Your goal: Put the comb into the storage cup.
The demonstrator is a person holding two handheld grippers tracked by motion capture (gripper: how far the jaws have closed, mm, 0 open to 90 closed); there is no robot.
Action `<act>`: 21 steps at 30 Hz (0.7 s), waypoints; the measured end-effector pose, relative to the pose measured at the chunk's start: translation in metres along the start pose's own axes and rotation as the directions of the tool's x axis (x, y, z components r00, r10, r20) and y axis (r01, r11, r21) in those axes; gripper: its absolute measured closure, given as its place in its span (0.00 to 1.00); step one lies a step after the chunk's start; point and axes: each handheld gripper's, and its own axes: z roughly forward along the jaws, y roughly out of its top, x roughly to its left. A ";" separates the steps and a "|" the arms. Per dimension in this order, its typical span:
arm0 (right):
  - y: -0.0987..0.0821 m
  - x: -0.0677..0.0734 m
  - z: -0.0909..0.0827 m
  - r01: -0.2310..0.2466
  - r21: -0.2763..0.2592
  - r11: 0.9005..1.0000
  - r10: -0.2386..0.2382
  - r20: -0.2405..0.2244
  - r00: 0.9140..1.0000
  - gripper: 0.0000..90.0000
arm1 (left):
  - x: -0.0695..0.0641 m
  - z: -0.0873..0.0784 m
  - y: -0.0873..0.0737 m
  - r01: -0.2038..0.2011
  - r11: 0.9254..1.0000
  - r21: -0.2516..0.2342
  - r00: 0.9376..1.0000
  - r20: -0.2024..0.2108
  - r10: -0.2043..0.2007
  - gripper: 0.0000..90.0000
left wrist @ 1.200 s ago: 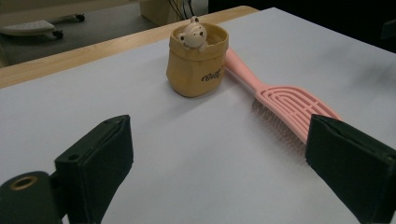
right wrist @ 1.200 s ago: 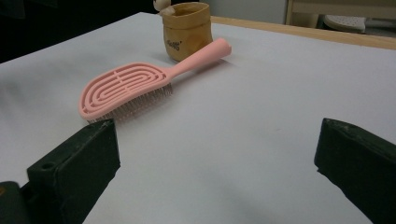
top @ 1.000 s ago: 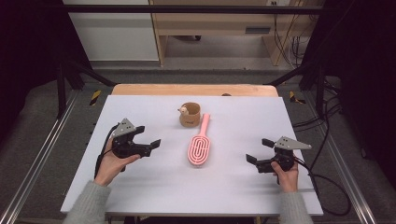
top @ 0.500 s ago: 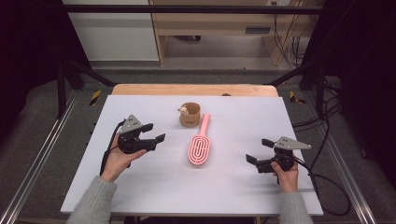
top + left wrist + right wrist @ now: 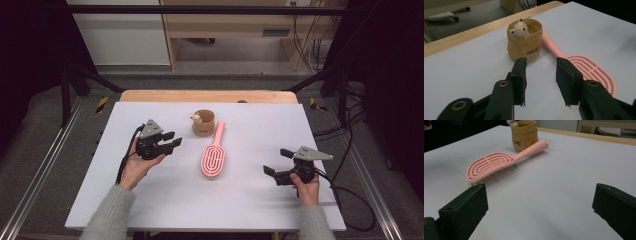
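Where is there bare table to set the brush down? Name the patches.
Free: the table along the near edge between the hands, the right half beyond the right claw, and the far-left corner. Crowded: the centre, where the pink brush touches the bear cup.

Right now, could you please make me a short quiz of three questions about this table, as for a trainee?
1. True or false: the pink hairbrush lies with its bristles facing down on the white table.
2. Which thing touches the brush handle? A) the brown pot with a bear figure B) the right gripper C) nothing
3. Fill in: the left gripper has just been closing its jaws, and between them there is ____.

Key:
1. True; the right gripper view shows the bristles underneath.
2. A
3. Nothing; they point toward the pot and brush.
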 end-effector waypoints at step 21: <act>0.000 0.000 0.000 0.001 0.002 1.000 -0.001 -0.002 1.000 0.01 | -0.011 0.032 0.010 0.009 1.000 0.028 1.000 0.015 -0.009 0.94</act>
